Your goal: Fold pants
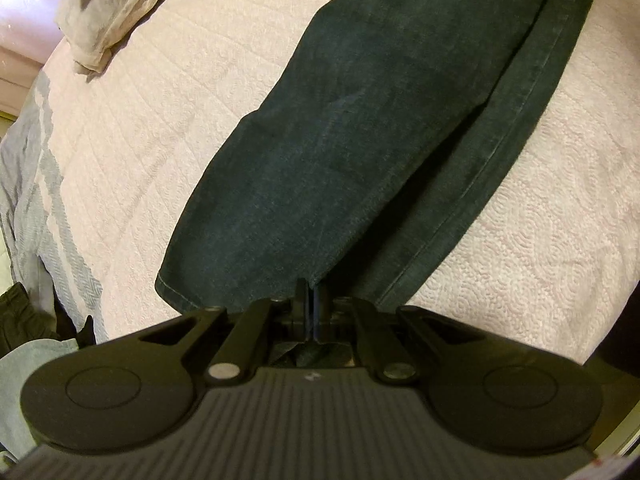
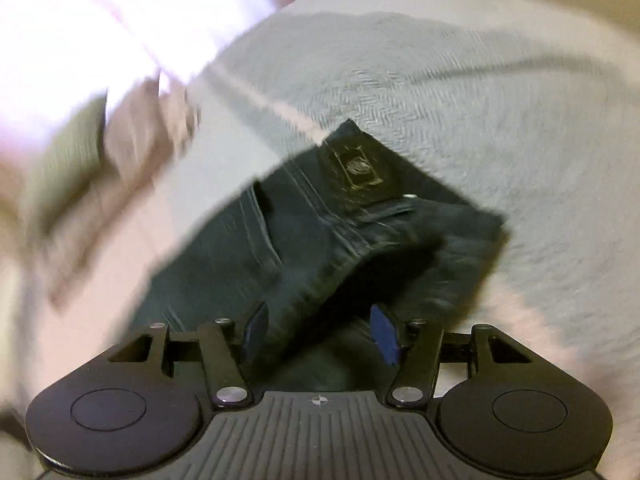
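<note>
1. In the left wrist view, the jeans [image 1: 360, 128] are lying stretched across a pale quilt [image 1: 160, 120], running from the bottom centre of the frame up to the upper right.
2. The left gripper [image 1: 310, 292] is sitting at the bottom centre, its fingers pressed together and pinching the hem at the leg end of the jeans; dark cloth is showing bunched behind the closed tips.
3. One leg is lying on top of the other, with a seamed edge of the lower leg showing along the right side.
4. A beige pillow [image 1: 108, 12] is resting in the upper left of that frame, and a grey-striped blanket [image 1: 36, 184] is hanging along the left edge.
5. In the right wrist view, which is blurred, the waist end of the jeans [image 2: 320, 240] is lying in the centre of the frame, with a leather patch [image 2: 360, 168] on the waistband facing up.
6. The right gripper [image 2: 320, 332] is hovering at the bottom centre with its blue pads [image 2: 384, 336] held wide apart; jeans cloth is lying between them, and neither pad is clamping it.
7. Grey herringbone bedding [image 2: 480, 100] is filling the upper right of that frame.
</note>
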